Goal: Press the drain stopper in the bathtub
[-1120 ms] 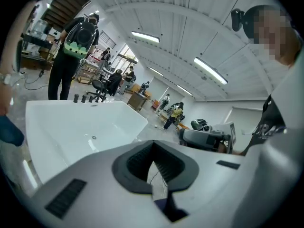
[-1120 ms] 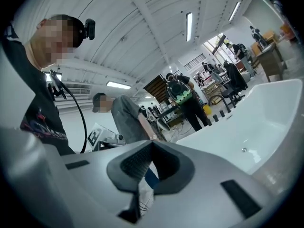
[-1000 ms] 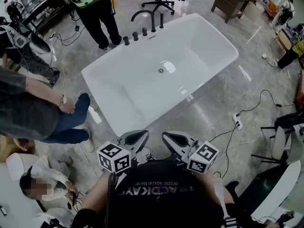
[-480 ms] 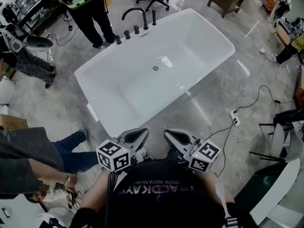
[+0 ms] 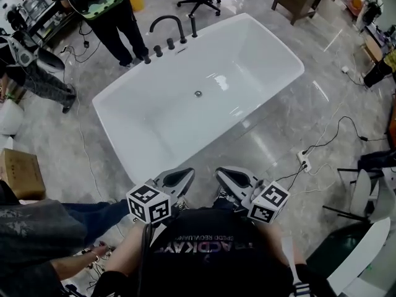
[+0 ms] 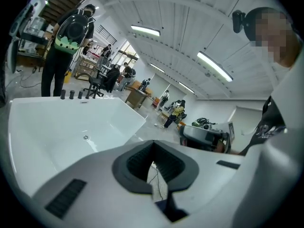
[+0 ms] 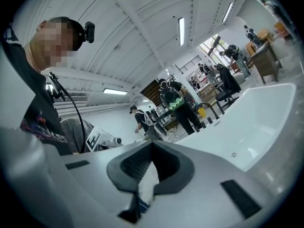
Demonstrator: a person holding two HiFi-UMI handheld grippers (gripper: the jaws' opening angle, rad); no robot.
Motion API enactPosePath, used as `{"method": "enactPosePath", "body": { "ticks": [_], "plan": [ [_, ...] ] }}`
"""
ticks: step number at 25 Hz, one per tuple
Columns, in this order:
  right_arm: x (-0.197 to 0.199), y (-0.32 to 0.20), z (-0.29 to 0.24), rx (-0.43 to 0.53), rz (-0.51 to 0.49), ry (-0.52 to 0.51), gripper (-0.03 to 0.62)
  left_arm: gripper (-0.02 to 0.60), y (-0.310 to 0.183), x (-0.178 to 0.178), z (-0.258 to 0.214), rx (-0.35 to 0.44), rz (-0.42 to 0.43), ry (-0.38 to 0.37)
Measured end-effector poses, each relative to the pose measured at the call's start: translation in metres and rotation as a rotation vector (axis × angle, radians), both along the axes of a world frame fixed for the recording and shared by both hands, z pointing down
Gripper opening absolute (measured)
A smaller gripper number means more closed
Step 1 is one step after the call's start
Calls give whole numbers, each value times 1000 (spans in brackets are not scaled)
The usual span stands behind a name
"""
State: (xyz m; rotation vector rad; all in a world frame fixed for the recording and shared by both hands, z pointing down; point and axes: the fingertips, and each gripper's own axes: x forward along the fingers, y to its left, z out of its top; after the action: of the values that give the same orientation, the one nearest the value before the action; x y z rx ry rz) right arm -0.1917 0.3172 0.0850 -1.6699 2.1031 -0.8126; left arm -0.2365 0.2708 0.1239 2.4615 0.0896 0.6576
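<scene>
Bathtub (image 5: pixel 148 129) has slid toward frame center over the last 1 s, so the person looks to be closing in. Left gripper (image 5: pixel 189 173) and right gripper (image 5: pixel 219 172) still sit at the chest, 2 sets of jaws together, empty. Drain stopper (image 5: pixel 198 93) is on the tub floor, well apart from both. Judged approach only, not pressed.

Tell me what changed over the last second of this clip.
The bystander in jeans moved to the head view's lower left, uncovering a cardboard box. Nothing was grasped or released. The left gripper and right gripper stayed shut and empty near the chest, short of the bathtub; drain stopper untouched.
</scene>
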Motion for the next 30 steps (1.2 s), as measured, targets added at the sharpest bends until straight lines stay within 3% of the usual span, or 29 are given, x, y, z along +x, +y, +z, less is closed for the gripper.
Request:
{"method": "enactPosePath", "body": {
  "ticks": [13, 21, 30],
  "plan": [
    [88, 46, 14, 9, -10, -32, 9, 6, 39, 83, 4, 20, -43, -11],
    [116, 60, 16, 18, 19, -53, 9, 6, 47, 105, 3, 26, -36, -37],
    [138, 44, 18, -5, 56, -41, 10, 6, 24, 127, 9, 1, -25, -15]
  ]
}}
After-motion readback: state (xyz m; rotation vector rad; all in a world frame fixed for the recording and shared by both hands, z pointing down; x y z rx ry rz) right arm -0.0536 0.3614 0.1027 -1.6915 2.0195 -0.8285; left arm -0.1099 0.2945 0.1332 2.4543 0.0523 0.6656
